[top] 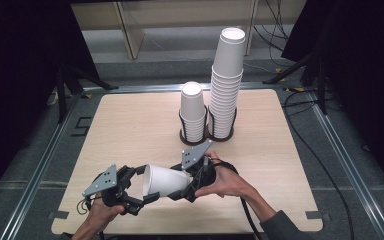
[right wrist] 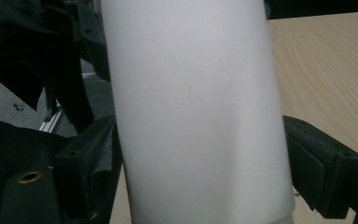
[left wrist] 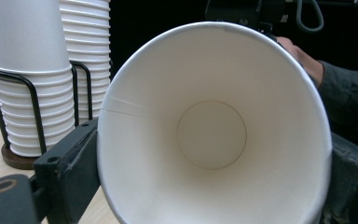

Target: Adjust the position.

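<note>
- High view, near edge of the table (top: 130,115): two hands come in from the bottom, each with a gripper, and a white paper cup (top: 166,180) lies on its side between them, off the tabletop, its mouth toward the left gripper (top: 141,186) and its base toward the right gripper (top: 192,184).
- Left gripper view: the cup's open mouth (left wrist: 212,135) faces the camera, and the two black jaws stand against the rim on either side, partly drawn in and touching the cup wall.
- Right gripper view: the cup's narrow lower body (right wrist: 196,112) runs up between the jaws, and both pads press on its sides, so this gripper is clamped on the cup.
- Both hands sit just inside the near edge of the table; bare wood lies to the left, to the right and ahead of them.
- Farther off, past the middle of the table, a short stack of cups (top: 193,112) and a tall stack of cups (top: 226,82) stand upright side by side in a black wire holder (top: 207,134), well apart from the held cup.
- Beyond the far edge are a grey floor, cables and dark stands.
</note>
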Tool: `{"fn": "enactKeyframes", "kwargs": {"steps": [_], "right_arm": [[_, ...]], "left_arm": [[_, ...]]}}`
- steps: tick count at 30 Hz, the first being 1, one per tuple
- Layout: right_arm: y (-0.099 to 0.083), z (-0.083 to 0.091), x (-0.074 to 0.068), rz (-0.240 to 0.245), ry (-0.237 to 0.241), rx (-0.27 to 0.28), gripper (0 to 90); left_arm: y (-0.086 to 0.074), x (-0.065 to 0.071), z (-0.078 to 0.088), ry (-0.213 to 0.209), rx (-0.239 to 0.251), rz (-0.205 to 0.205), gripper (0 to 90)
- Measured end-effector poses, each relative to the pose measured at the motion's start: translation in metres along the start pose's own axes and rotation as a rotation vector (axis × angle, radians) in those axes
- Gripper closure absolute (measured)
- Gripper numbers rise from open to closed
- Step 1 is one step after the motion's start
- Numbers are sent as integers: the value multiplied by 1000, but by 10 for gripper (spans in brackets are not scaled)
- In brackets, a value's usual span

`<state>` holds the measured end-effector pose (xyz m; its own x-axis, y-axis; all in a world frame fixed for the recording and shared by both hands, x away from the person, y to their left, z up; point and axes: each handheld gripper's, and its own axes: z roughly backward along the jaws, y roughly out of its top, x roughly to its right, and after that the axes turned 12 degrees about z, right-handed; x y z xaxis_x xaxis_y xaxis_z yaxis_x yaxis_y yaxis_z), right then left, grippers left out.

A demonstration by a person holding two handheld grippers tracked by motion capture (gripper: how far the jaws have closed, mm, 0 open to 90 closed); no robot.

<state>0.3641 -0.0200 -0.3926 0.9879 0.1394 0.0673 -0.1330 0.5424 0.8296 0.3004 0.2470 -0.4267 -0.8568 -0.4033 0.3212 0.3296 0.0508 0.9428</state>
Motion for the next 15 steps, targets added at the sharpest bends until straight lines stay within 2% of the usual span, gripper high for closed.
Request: {"fn": "enactKeyframes", "kwargs": {"steps": [2,8,9,10,12,13,14,15], "right_arm": [[2,3,0,16,-30,-26,152],[10,20,-3,17,-116,-67,157],[11,23,-6,0,-130,-89,157],[13,25,-8,4,-159,-120,157],[15,26,-8,61,-179,-137,157],[16,25,-9,67,-185,-142,157],[17,24,-12,33,-182,-156,158],[17,23,-14,26,-179,-171,158]], "left_arm": [[1,0,1,13,-9,-9,87],[2,0,3,69,-45,-32,84],[2,-1,2,79,-50,-39,84],[2,-1,2,89,-63,-42,84],[2,0,2,118,-92,-58,84],[2,0,0,114,-86,-57,84],[2,0,0,128,-102,-62,84],[2,1,0,142,-117,-66,84]]}}
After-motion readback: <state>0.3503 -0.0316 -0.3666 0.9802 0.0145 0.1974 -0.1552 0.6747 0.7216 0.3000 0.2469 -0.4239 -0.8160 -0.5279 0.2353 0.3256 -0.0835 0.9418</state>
